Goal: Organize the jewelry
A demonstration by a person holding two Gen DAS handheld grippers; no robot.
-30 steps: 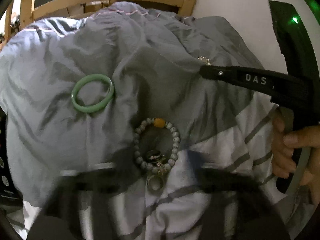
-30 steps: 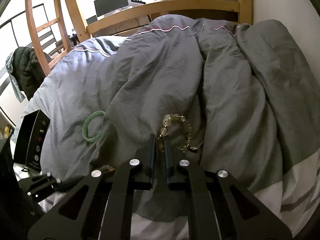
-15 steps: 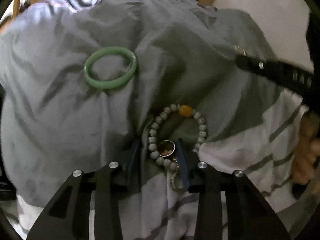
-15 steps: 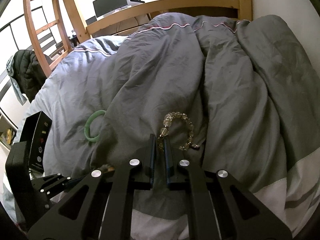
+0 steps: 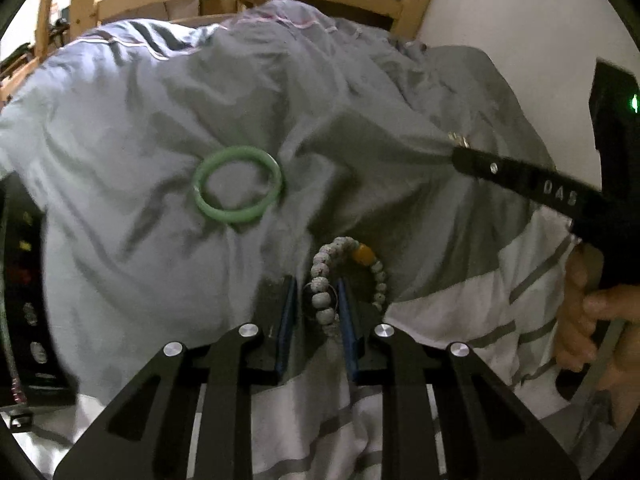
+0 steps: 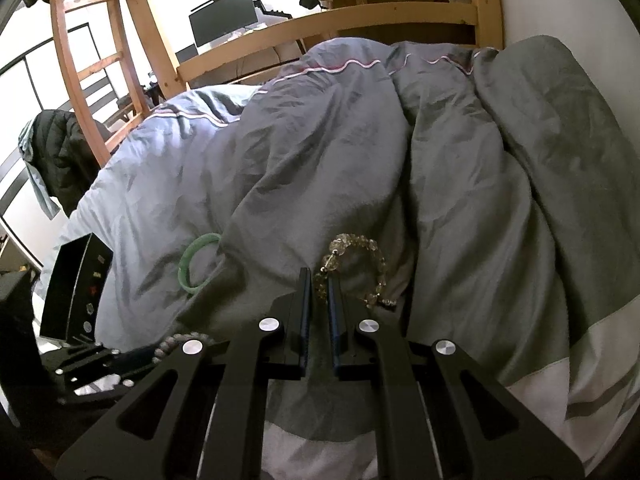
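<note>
Straddling one side of the grey bead bracelet [image 5: 345, 280] near the bed's foot edge: left tongs [image 5: 318, 312] narrowly spread, loop extending ahead-right. Right tongs [image 6: 318, 304] pinching the crystal bracelet [image 6: 358, 268].

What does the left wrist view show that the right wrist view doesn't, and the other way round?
Only the left wrist view: the left gripper with its jaws around the white bead bracelet and its orange bead, and the hand holding the right gripper's handle.
Only the right wrist view: the right gripper closed on the clear bead bracelet, plus a monitor behind the bed frame.
Both: the green bangle lying free on the grey duvet, and the black box at left.
</note>
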